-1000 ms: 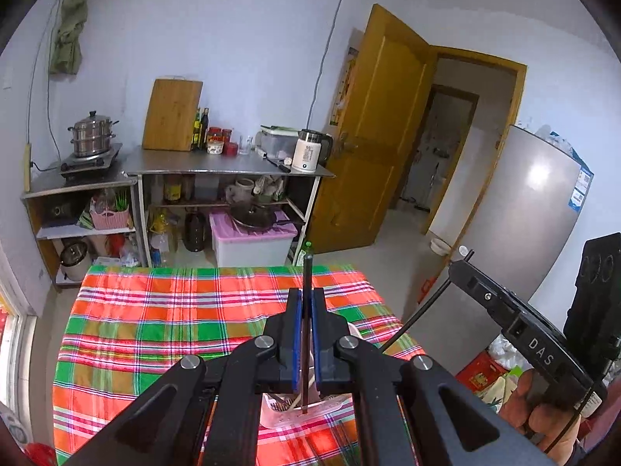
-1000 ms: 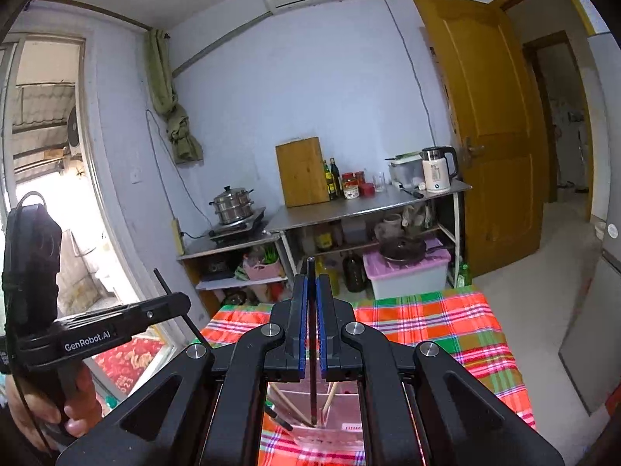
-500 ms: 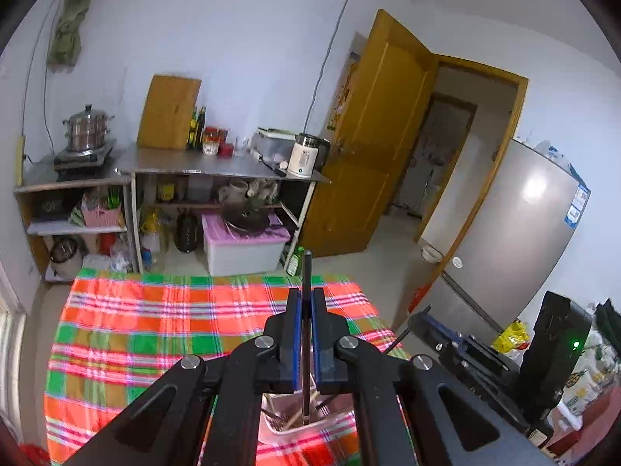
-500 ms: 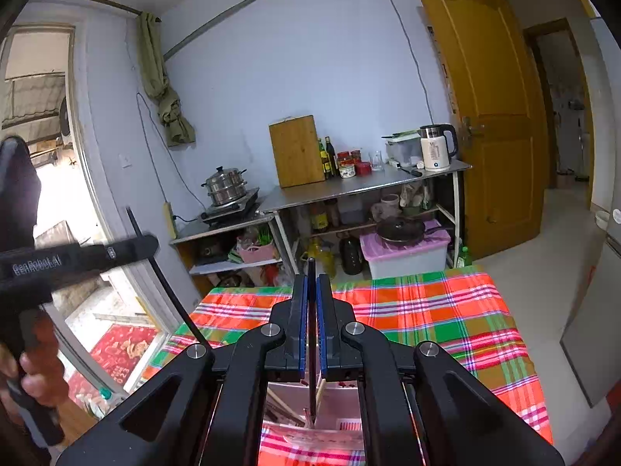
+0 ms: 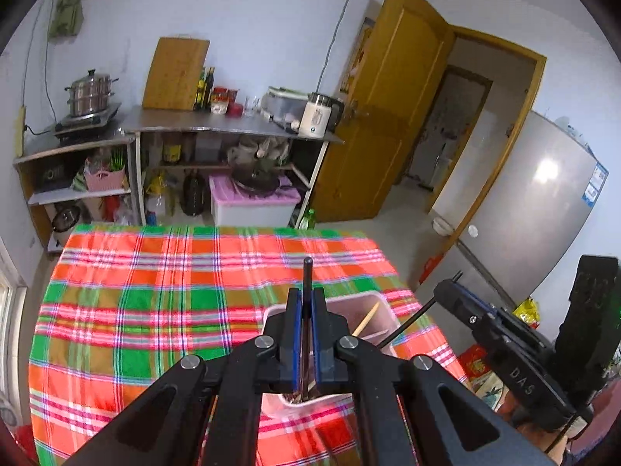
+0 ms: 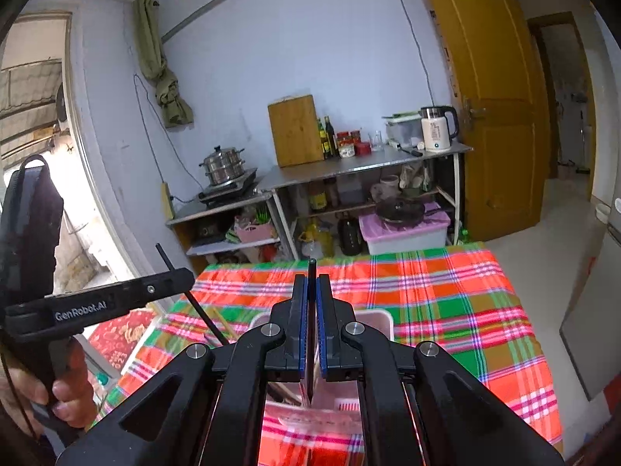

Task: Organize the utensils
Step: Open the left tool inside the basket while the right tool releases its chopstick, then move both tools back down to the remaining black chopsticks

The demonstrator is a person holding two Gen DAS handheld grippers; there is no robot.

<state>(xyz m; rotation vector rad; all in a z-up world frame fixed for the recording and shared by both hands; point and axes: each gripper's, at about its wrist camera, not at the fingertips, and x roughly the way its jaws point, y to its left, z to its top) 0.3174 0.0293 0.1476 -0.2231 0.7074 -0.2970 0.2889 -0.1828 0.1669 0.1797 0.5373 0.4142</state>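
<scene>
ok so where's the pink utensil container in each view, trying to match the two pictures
Left wrist view: the pink utensil container sits low centre, just right of the left gripper, mostly behind its fingers.
Right wrist view: it sits low centre, its rim showing just right of the right gripper.
Shared landmark: the white electric kettle on the steel counter.

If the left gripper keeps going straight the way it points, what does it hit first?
Probably the pink utensil bin right under its tips. The left gripper is shut on a black chopstick angled down over the bin; beyond it lies only the plaid tablecloth. Depth is unclear.
</scene>
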